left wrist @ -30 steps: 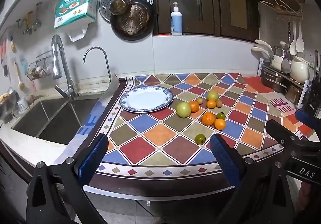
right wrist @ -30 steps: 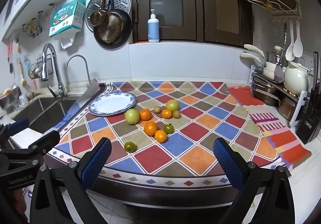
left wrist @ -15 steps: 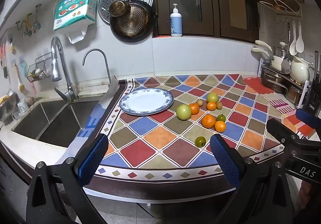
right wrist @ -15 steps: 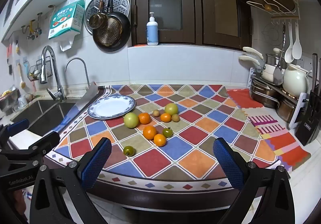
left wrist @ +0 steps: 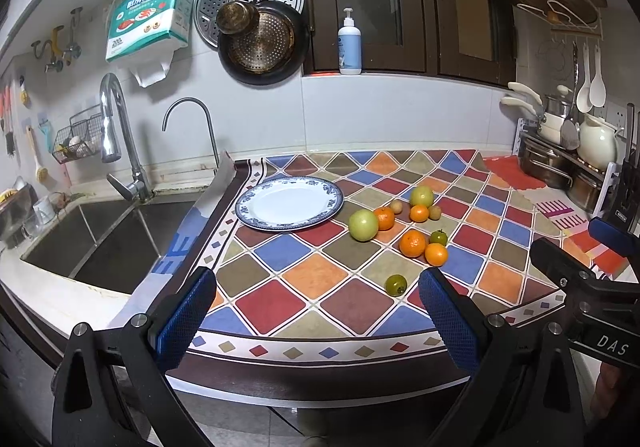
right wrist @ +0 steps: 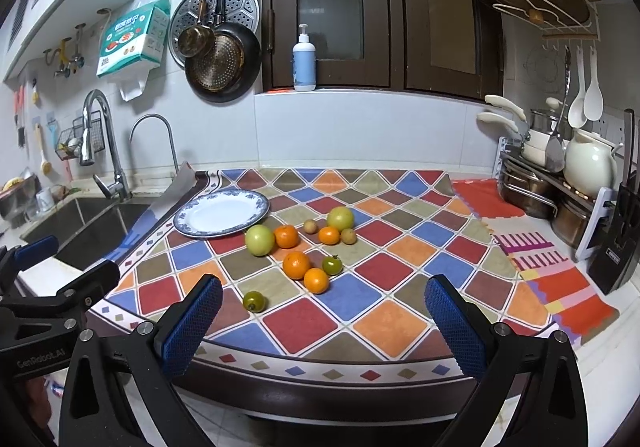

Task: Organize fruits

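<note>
Several fruits lie loose on the colourful diamond-pattern cloth: two pale green apples [right wrist: 260, 240] [right wrist: 340, 218], several oranges [right wrist: 296, 265] [right wrist: 286, 236], small green tomatoes [right wrist: 254, 301] [right wrist: 332, 265] and two small brown fruits [right wrist: 309, 226]. An empty white plate with a blue rim [right wrist: 222, 213] [left wrist: 289, 203] sits left of them. My left gripper [left wrist: 316, 315] and my right gripper [right wrist: 322, 323] are both open and empty, held before the counter's front edge, short of the fruit.
A steel sink [left wrist: 100, 239] with tall taps lies left of the cloth. A rack with pots, a white jug [right wrist: 588, 163] and a knife block [right wrist: 618, 247] stands at the right. A striped red mat [right wrist: 552, 279] lies right of the cloth.
Both grippers have moved slightly closer to the counter; the fruit and plate appear a little nearer. Nothing was taken hold of and the fruits have not moved.
</note>
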A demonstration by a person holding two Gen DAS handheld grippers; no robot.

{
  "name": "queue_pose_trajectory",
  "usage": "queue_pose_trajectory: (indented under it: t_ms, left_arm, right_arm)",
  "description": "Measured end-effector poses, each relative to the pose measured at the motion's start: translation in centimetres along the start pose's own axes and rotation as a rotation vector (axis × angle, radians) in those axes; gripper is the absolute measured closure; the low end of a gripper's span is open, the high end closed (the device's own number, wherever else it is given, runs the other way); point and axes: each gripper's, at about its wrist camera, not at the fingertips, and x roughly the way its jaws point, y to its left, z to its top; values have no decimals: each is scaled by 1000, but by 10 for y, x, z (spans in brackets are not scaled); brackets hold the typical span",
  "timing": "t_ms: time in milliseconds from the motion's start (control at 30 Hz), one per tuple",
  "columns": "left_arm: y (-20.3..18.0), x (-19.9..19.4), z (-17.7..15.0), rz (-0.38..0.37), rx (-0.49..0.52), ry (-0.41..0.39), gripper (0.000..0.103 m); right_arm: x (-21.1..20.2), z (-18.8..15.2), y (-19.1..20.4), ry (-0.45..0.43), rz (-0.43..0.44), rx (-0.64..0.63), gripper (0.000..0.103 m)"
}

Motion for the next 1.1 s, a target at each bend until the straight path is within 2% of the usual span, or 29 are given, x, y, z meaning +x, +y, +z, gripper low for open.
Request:
queue_pose_trajectory:
  t_ms: [1100]
  left_arm:
    - [-2, 4, 1, 2, -4, 1, 0]
  right_arm:
    - [2, 3, 2, 1, 14, -11, 1]
